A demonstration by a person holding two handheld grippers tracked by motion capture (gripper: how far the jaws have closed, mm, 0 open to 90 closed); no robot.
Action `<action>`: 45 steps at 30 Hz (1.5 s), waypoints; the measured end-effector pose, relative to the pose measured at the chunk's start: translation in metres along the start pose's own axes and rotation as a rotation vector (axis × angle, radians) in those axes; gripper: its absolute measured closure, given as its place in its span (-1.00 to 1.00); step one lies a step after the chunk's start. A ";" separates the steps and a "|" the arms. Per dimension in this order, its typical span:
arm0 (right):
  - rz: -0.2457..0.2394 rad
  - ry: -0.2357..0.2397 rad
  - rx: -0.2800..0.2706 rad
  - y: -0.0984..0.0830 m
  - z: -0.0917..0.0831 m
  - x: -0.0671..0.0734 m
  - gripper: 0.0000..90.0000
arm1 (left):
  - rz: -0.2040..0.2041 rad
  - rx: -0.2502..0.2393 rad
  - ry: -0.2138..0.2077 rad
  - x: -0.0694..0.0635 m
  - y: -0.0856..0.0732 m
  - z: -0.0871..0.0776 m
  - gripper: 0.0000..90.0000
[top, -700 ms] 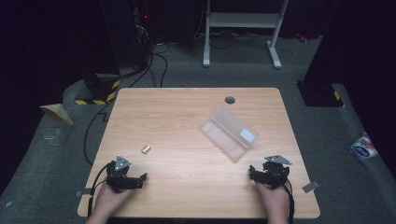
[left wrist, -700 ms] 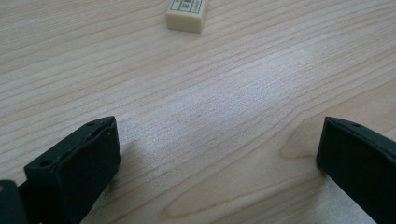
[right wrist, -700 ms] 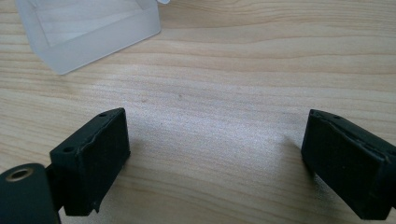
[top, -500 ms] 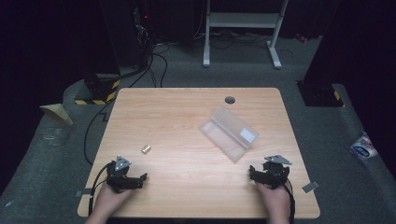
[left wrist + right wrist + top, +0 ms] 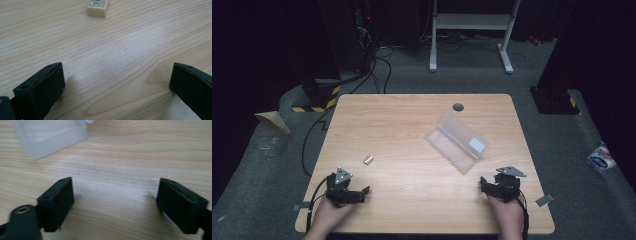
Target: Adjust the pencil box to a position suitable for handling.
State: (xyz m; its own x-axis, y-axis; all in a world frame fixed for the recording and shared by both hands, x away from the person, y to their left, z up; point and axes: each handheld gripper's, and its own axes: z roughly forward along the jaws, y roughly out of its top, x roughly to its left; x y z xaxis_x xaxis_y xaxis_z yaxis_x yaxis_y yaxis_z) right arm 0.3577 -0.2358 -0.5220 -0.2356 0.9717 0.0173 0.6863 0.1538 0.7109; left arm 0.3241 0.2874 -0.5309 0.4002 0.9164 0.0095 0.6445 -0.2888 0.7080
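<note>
Stage: start, nothing picked up | left tongs lower left, wide, empty | right tongs lower right, wide, empty | eraser on desk, left of centre, near left tongs | clear box right of centre, untouched | all handling left

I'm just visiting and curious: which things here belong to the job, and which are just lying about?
Likely part of the job:
- small eraser ahead of the open left gripper
- clear plastic case, lid open, ahead of the open right gripper

Just lying about:
- crumpled packet on the floor
- cables behind the table
- white stand
</note>
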 end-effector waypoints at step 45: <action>-0.129 0.132 -0.067 0.085 0.058 0.108 0.55 | 0.002 -0.017 -0.014 -0.001 -0.001 -0.002 -0.86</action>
State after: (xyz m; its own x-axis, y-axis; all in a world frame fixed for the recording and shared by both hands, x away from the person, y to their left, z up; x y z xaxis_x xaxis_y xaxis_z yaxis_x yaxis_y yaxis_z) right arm 0.4307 -0.1078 -0.5007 -0.4102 0.9119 0.0116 0.5978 0.2592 0.7585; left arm 0.3212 0.2873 -0.5304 0.4101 0.9120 0.0012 0.6330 -0.2856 0.7196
